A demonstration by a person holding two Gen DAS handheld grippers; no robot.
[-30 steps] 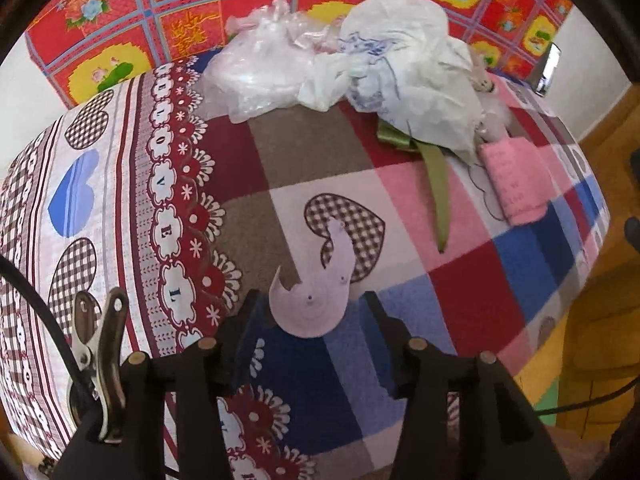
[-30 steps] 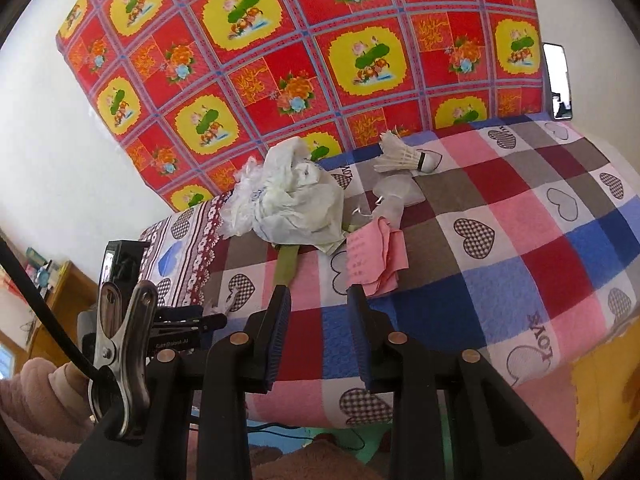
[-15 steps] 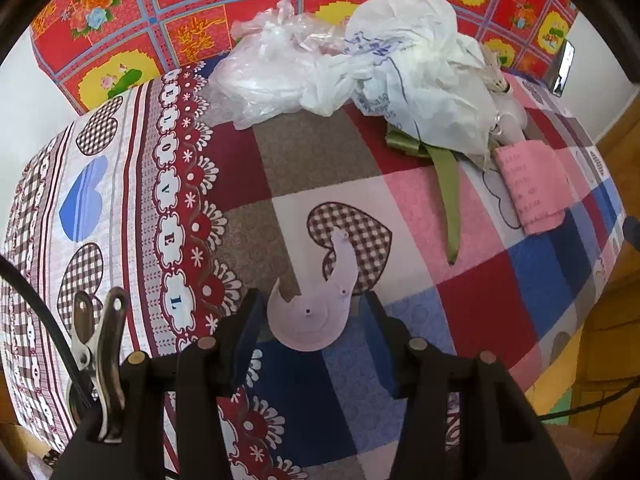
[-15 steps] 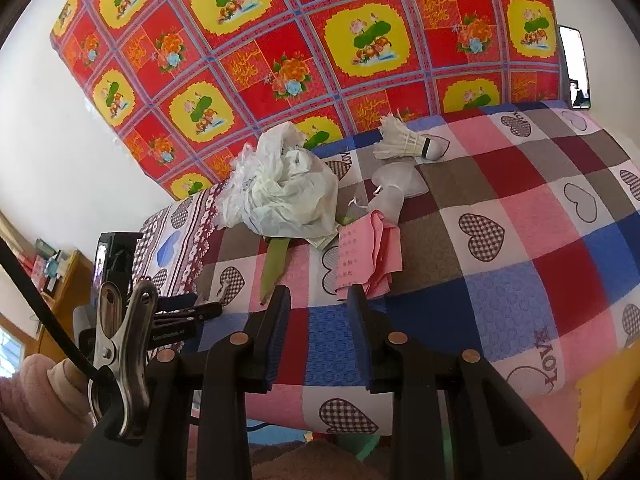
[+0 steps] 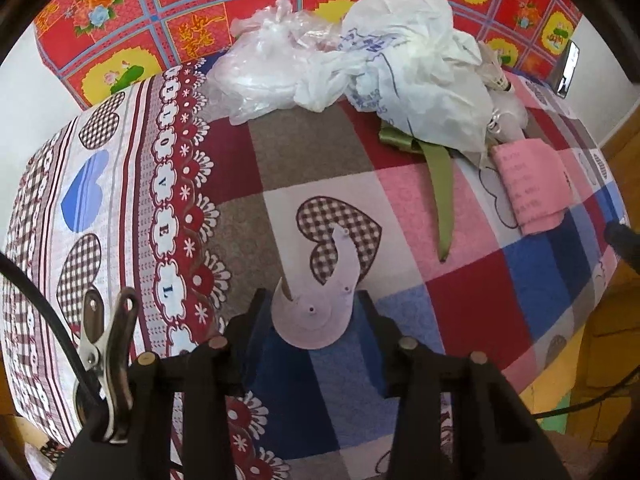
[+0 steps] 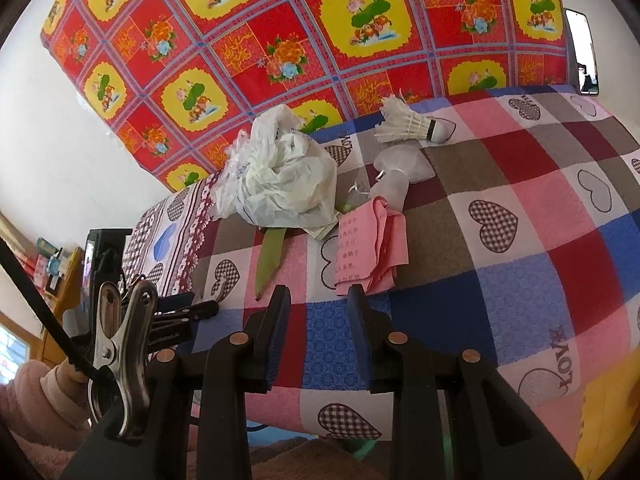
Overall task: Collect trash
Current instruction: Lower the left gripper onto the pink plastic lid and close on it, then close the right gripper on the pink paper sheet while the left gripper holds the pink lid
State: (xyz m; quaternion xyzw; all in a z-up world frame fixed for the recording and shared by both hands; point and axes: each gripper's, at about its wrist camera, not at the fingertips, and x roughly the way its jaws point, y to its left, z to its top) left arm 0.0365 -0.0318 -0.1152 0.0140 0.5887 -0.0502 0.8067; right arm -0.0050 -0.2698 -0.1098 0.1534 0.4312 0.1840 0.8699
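A pale pink broken plastic shard (image 5: 316,320) lies on the heart-patterned bedspread (image 5: 320,160). My left gripper (image 5: 310,300) points down over it with the shard between its jaws; the jaws are closing and thin gaps still show beside the pads. My right gripper (image 6: 318,300) stands open with nothing in it, just in front of a folded pink paper (image 6: 368,248). Behind that lie a crumpled white plastic bag (image 6: 288,184), a green ribbon (image 6: 270,256), a clear plastic piece (image 6: 400,168) and a white shuttlecock (image 6: 408,124).
A clear plastic bag (image 5: 272,68) lies beside the white bag (image 5: 416,68) against the red floral wall cloth (image 6: 320,20). A phone (image 6: 582,52) leans at the back right. The left gripper (image 6: 192,312) and a pink sleeve (image 6: 32,400) show at the left. The bed's edge drops off at the front.
The left jaws have narrowed around the pink shard, which has not moved. The right gripper has sunk a little and come closer to the pink paper.
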